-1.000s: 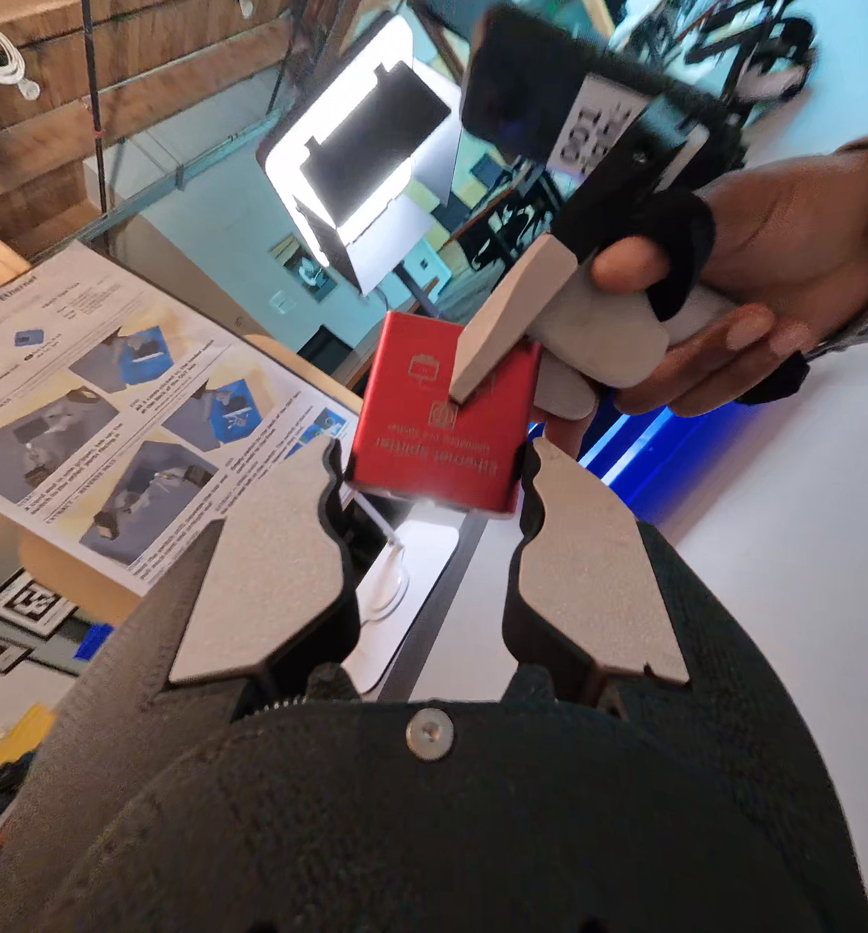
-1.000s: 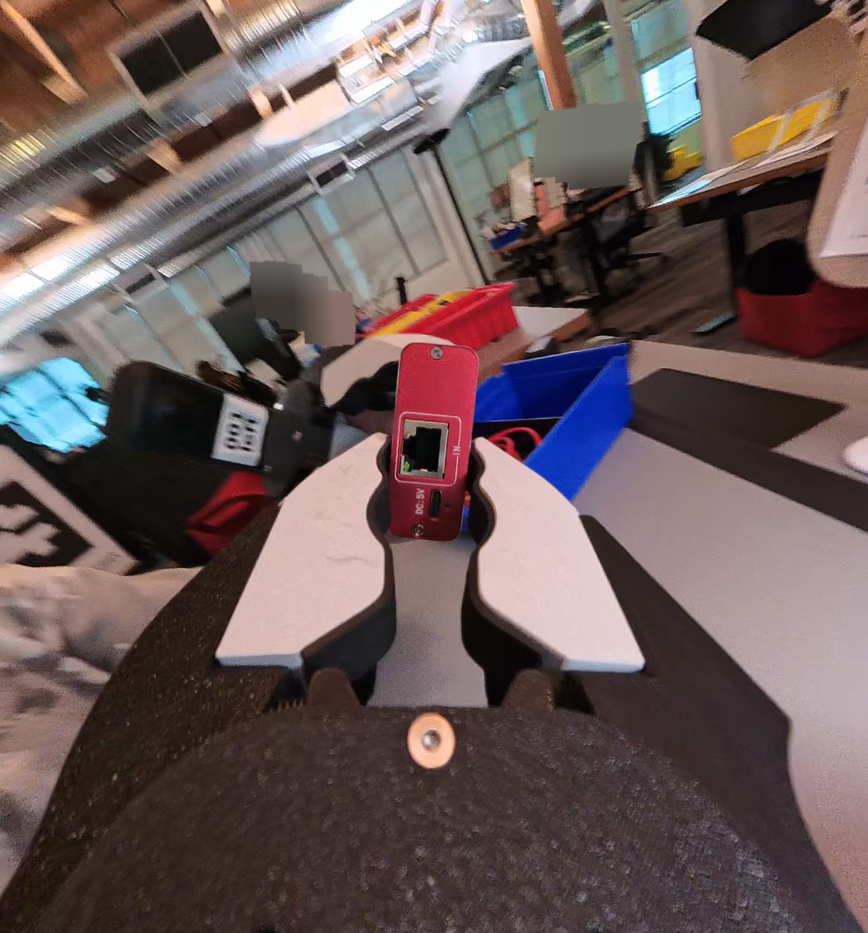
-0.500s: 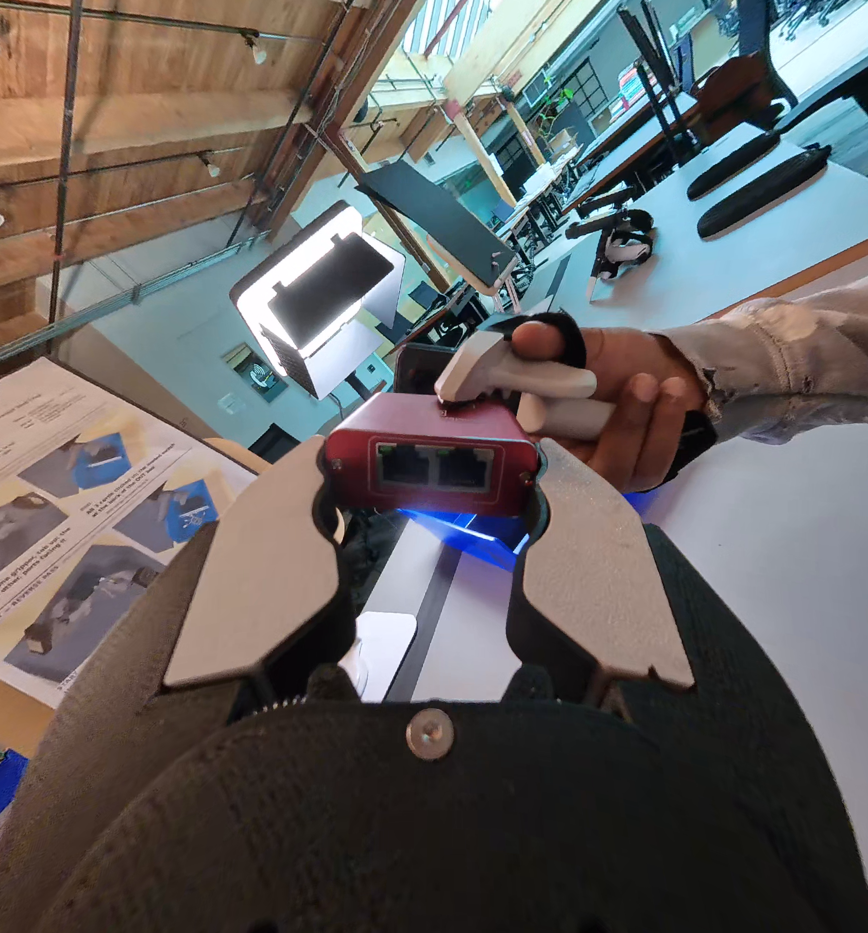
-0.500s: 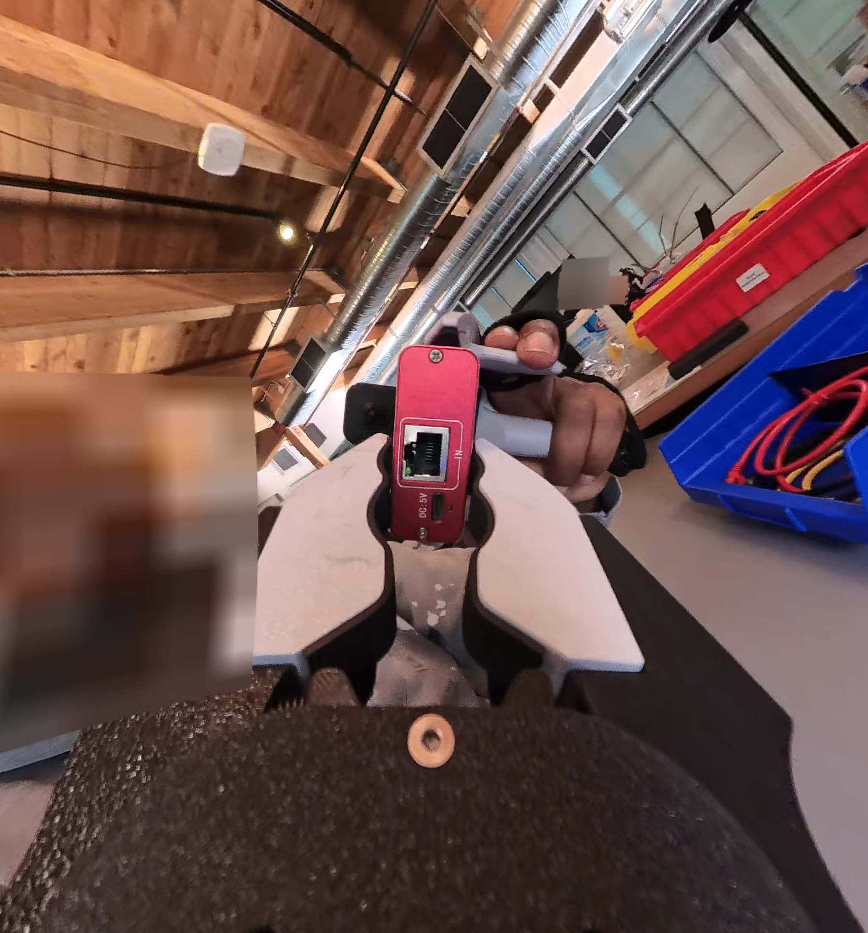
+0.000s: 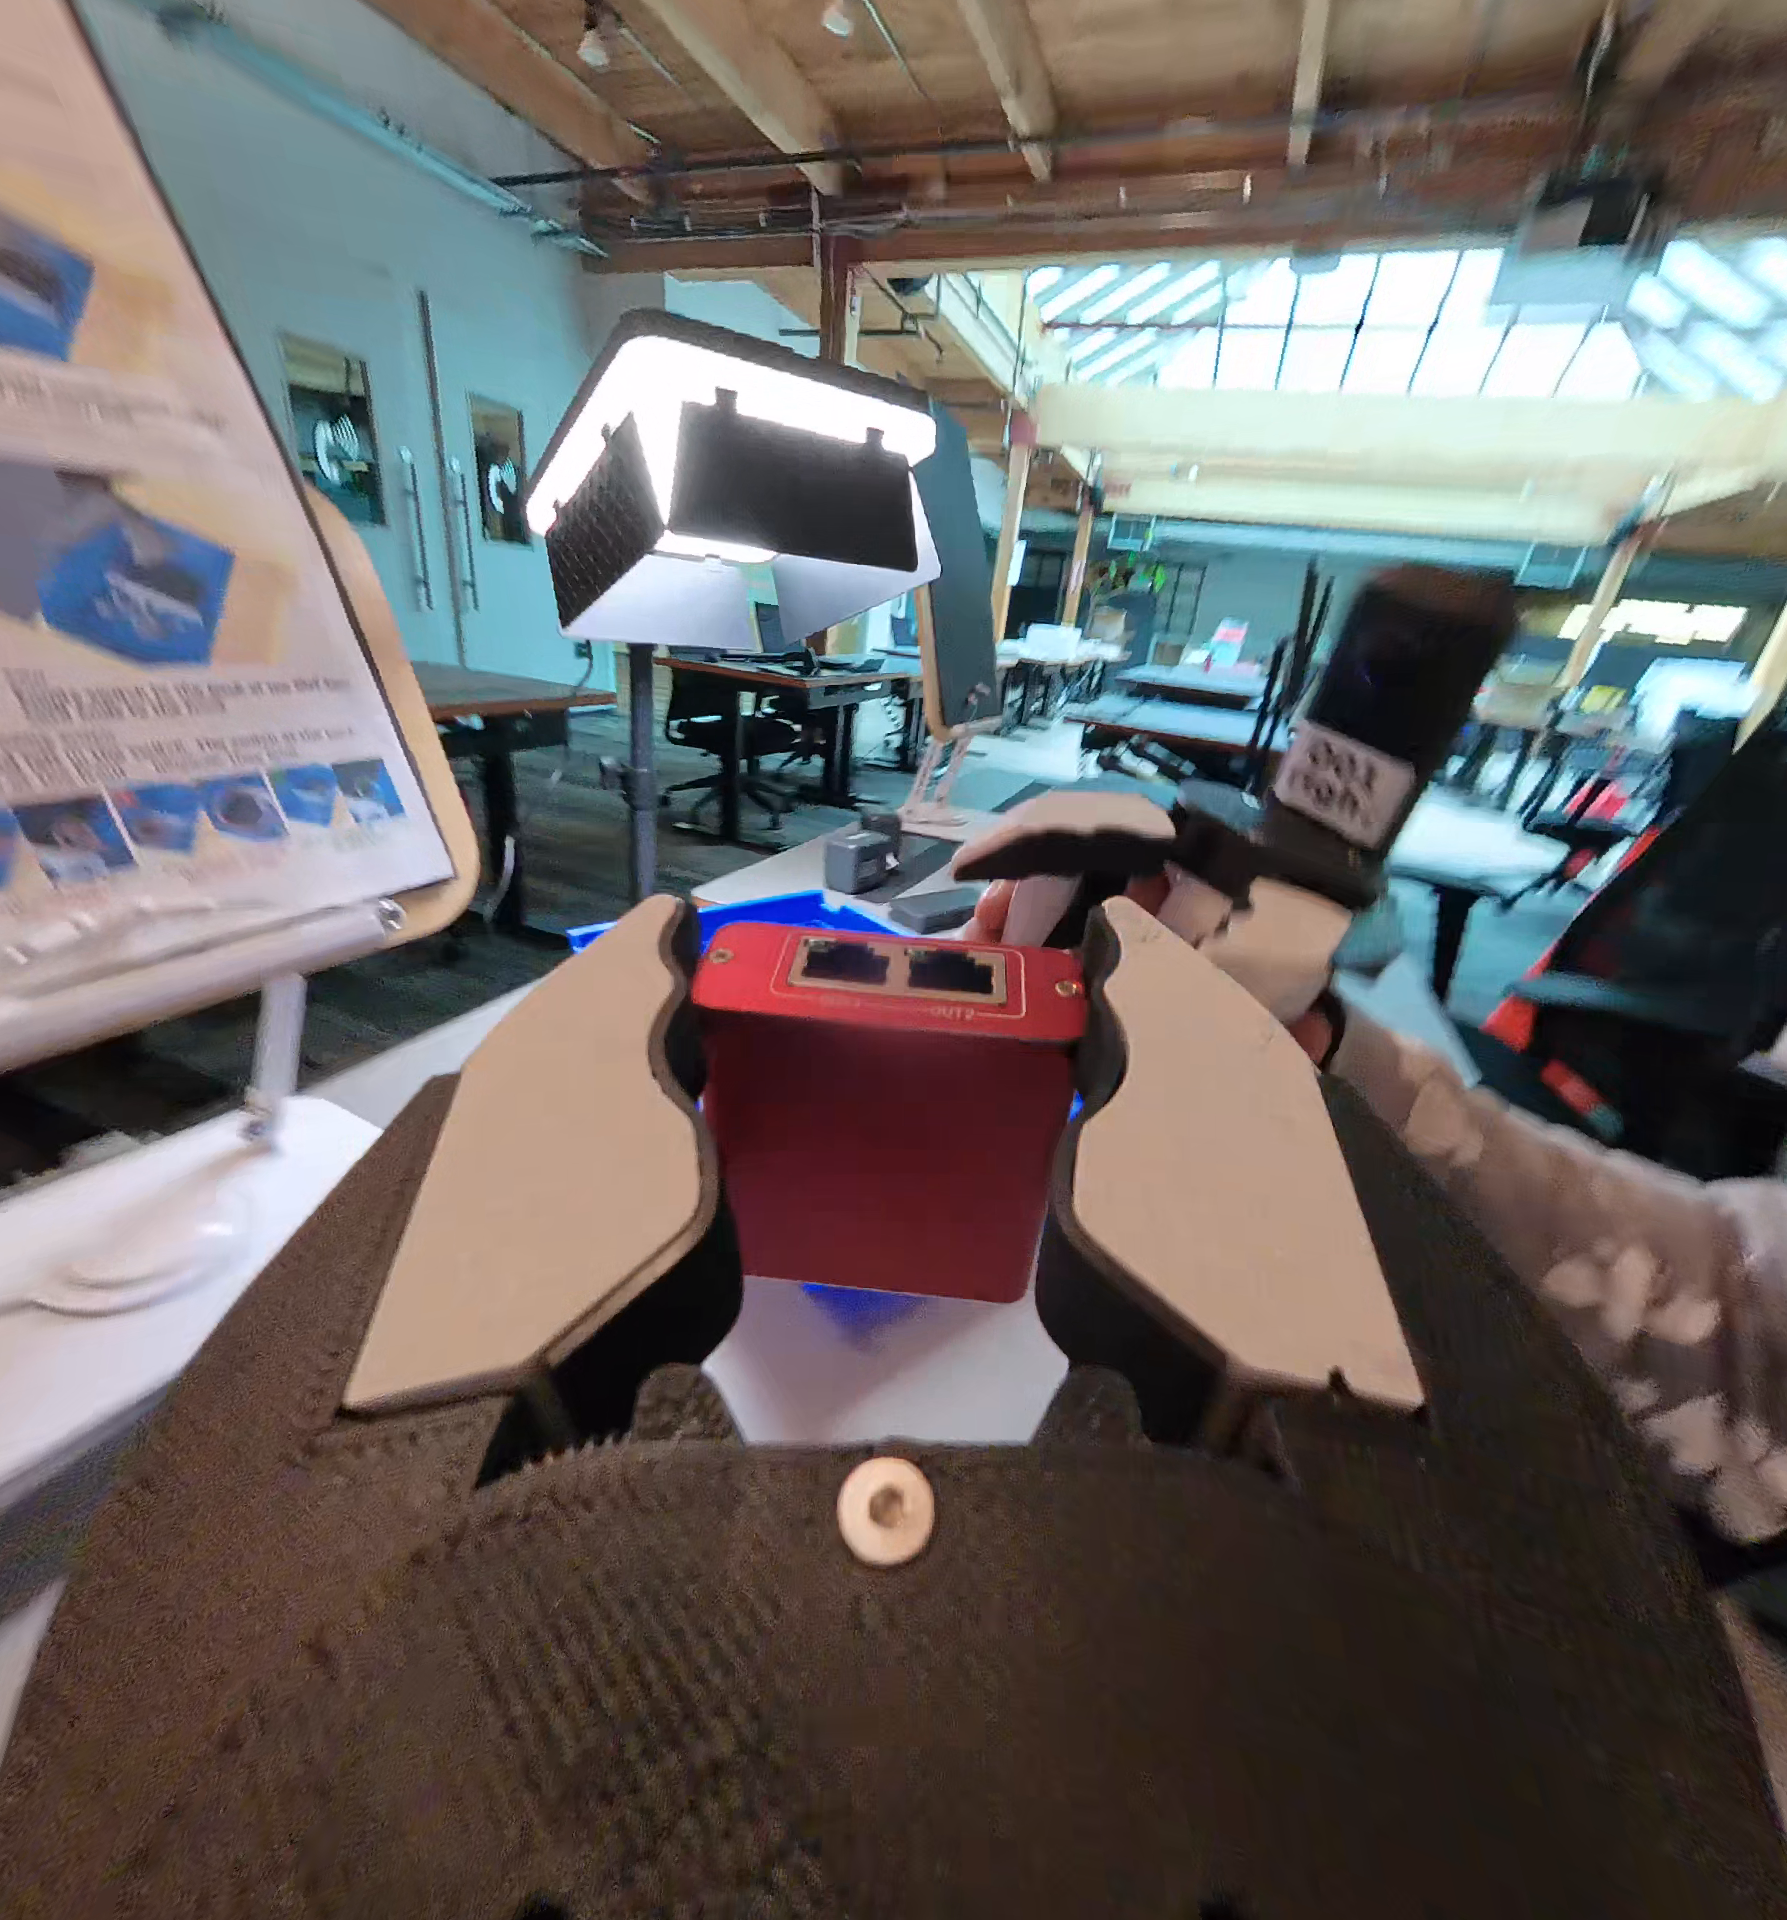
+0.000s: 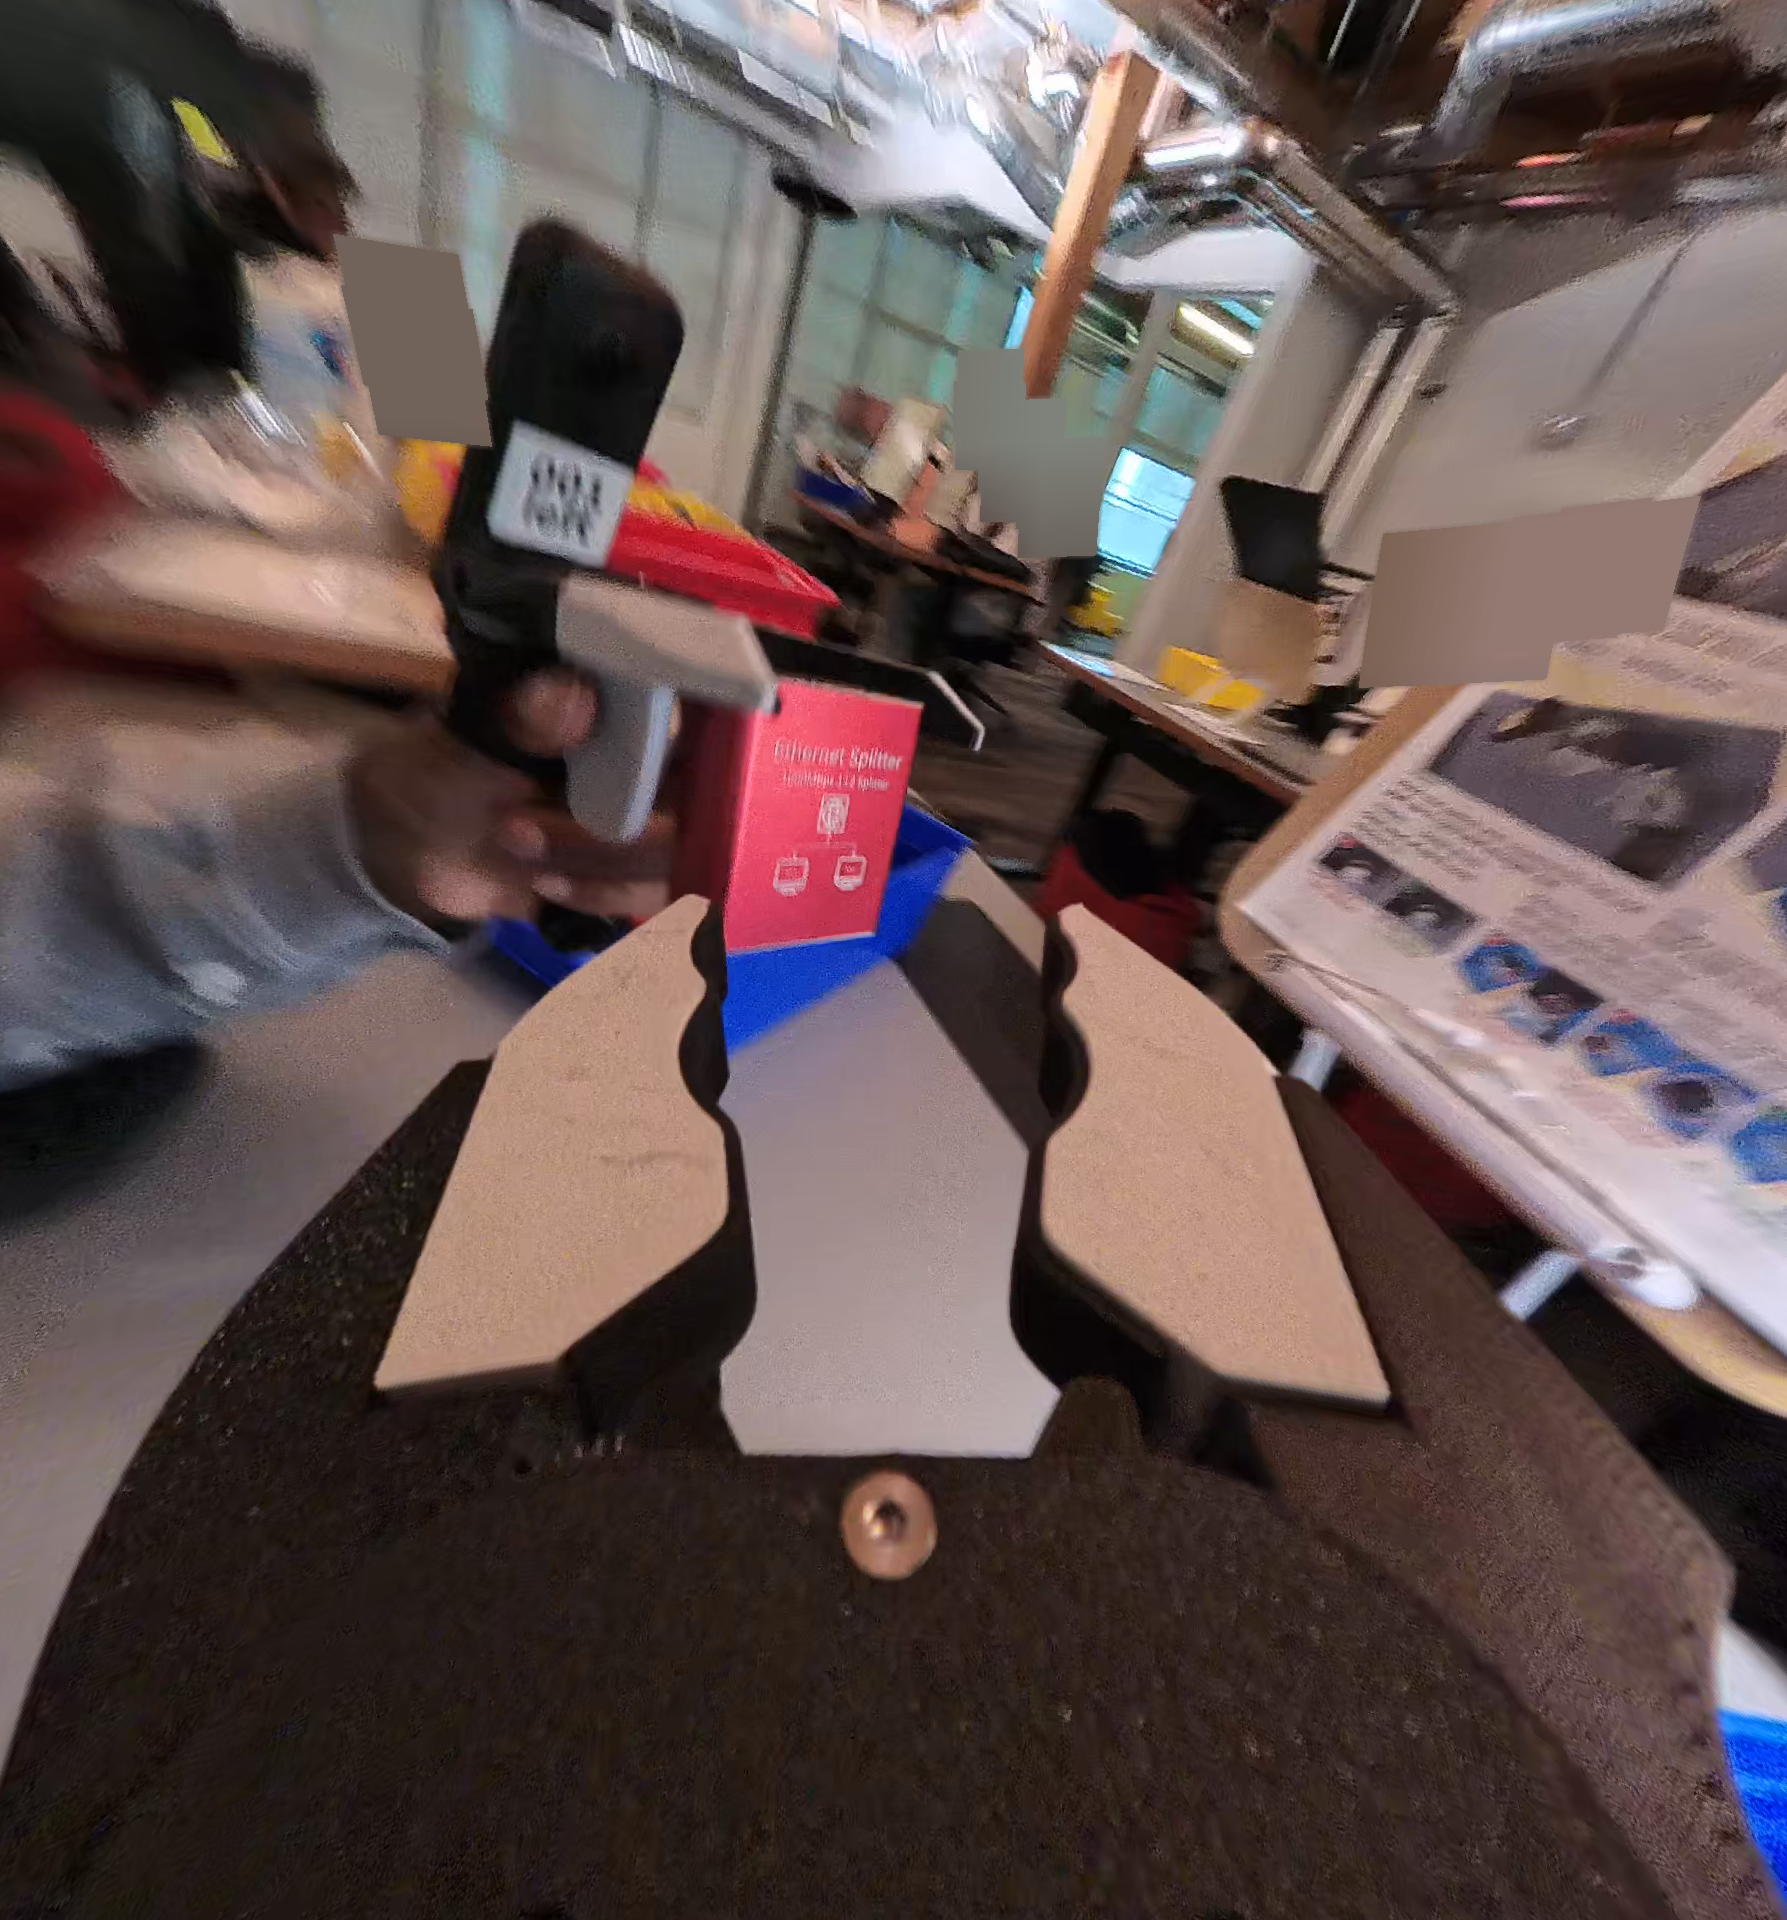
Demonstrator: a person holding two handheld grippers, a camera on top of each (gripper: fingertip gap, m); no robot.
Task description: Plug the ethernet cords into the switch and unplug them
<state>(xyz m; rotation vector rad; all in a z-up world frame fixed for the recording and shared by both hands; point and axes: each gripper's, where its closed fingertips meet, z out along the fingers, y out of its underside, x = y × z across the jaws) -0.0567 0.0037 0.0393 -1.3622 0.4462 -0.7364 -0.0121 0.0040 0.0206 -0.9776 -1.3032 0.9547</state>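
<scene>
The switch is a small red metal box (image 5: 884,1153) with two empty ports on its far end. My left gripper (image 5: 889,925) is shut on its two sides and holds it in the air above the table. My right gripper (image 6: 884,914) is open and empty, and the red box (image 6: 816,821) stands a short way beyond its fingertips, held by the left gripper (image 6: 660,644). In the left wrist view the right gripper (image 5: 1065,831) shows behind the box in a person's hand. No ethernet cord is in view.
A blue bin (image 6: 837,966) sits on the grey table (image 6: 868,1195) just behind the box, beside a black mat (image 6: 972,987). A printed instruction board on a stand (image 5: 141,623) is to the left, also seen in the right wrist view (image 6: 1595,935). A lit lamp panel (image 5: 743,520) stands behind.
My right gripper has let go of the red box, opened and drawn back from it. My left gripper now holds the box alone. Both views have tilted down from the ceiling.
</scene>
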